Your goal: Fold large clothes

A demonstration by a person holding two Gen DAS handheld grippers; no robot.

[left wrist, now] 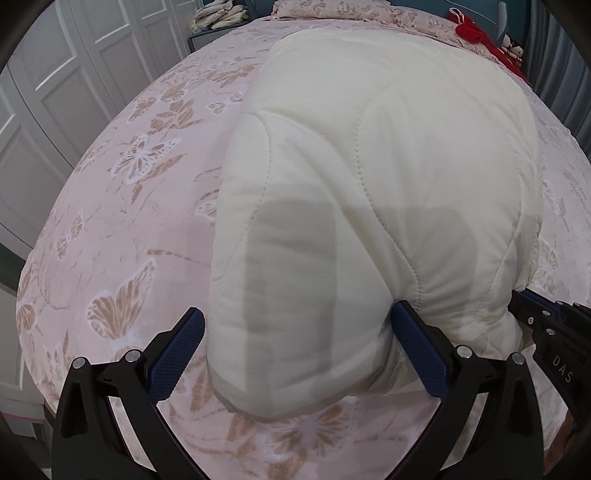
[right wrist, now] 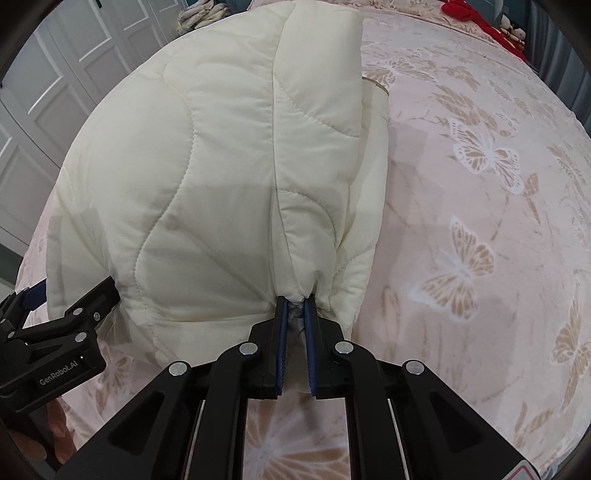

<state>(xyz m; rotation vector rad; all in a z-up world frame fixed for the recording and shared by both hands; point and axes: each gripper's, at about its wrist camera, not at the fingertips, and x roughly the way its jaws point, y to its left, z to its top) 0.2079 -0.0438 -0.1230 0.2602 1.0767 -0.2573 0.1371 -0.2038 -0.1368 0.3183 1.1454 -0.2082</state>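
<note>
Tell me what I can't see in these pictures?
- Bedspread under the jacket: covered, both views.
- Jacket's front: folded under.
- Red thing, left view: cut off, far, unclear.
- Right gripper, left view: its fingers behind the jacket.
- Left gripper, right view: cut by the edge.

The cream quilted jacket (left wrist: pixel 388 177) fills the middle of the bed, a thick padded mound rising between the two grippers and blocking any straight path across. To its left, the pink butterfly bedspread (left wrist: pixel 122 221) lies flat and bare, open for a gripper to pass. To its right the bedspread is equally open. Far back, a red garment (left wrist: pixel 476 31) and small plush toys (left wrist: pixel 512 46) crowd the bed's far corner.
</note>
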